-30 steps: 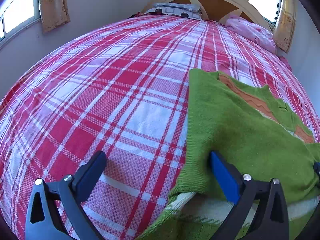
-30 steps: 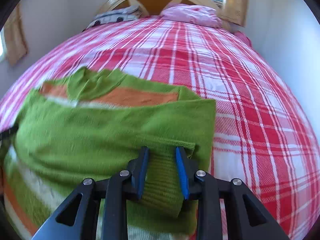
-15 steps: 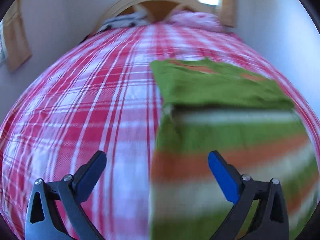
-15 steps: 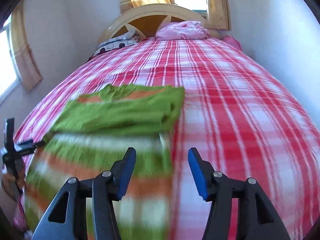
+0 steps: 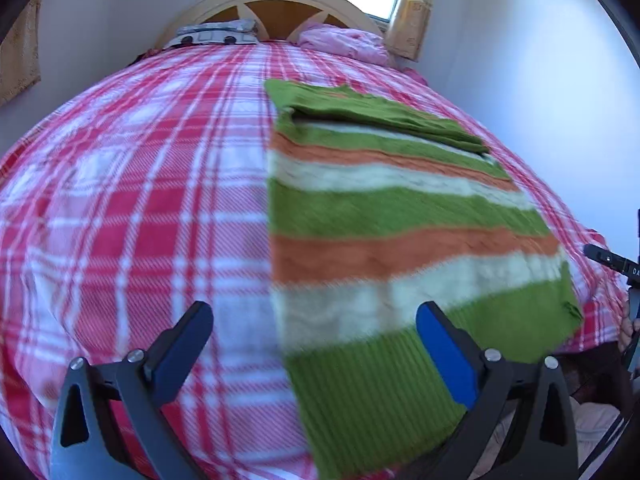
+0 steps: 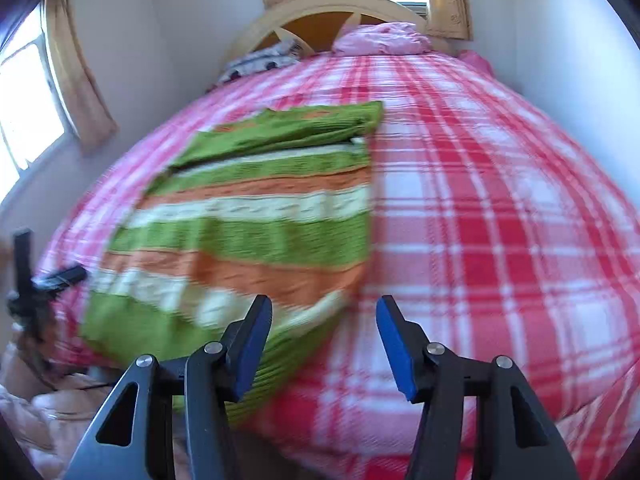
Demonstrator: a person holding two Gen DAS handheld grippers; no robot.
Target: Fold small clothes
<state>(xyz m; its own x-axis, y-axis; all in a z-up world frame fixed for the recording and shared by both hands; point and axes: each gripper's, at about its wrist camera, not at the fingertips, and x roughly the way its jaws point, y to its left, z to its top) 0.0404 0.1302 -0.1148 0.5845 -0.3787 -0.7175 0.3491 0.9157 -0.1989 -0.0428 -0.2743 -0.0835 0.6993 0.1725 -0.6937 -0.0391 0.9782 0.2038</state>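
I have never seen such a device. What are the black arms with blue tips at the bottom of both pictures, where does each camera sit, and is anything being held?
No robot is here. A person holds a two-finger tool in each hand, and a wide-angle camera on each tool looks forward along its fingers. One picture comes from the left tool, the other from the right tool; the blue tips are their pads. Both look at one bed with a red checked bedspread. On it lies a striped green, orange and white sweater, its top part folded over. Both tools are open and hold nothing; the right one's jaws have just been opening, with nothing between them. Pillows lie at the headboard.
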